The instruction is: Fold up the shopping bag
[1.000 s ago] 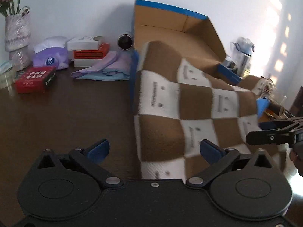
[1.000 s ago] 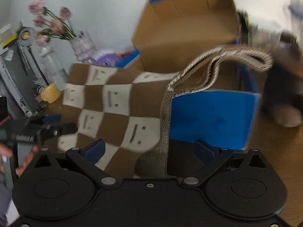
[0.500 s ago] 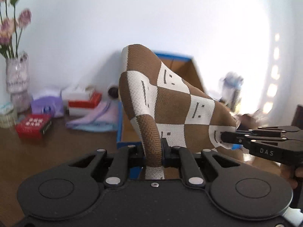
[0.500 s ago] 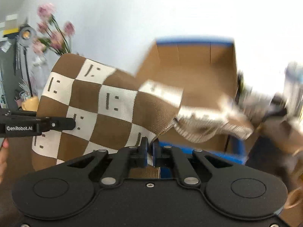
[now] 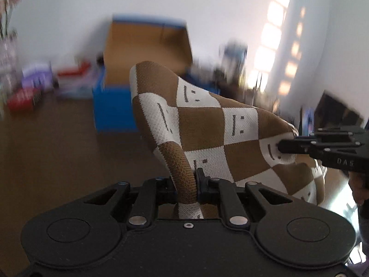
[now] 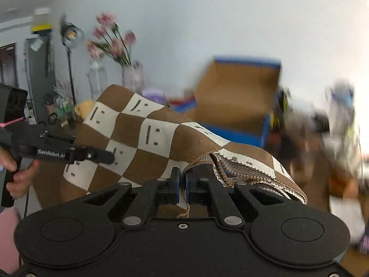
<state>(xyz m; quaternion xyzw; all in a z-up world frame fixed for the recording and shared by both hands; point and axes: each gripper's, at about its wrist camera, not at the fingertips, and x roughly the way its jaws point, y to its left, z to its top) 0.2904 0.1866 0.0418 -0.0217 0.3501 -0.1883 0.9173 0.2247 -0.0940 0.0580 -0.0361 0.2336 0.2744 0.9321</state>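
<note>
We hold the bag [image 5: 207, 124] aloft above the tabletop [image 5: 57, 143], stretched sideways between our grippers. The left gripper [image 5: 186, 184] pinches a rolled edge, jaws just eased slightly; the right gripper [image 6: 182, 187] clamps another edge. Only the right view shows the handles [image 6: 253, 177] and flowers [image 6: 110, 41].

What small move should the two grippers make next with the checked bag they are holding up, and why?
Probably carry the checked bag clear of the blue cardboard box and lower it flat onto the brown table. The left gripper and right gripper each pinch an edge, so it hangs sagging between them, with handles dangling; folding likely needs a surface.
</note>
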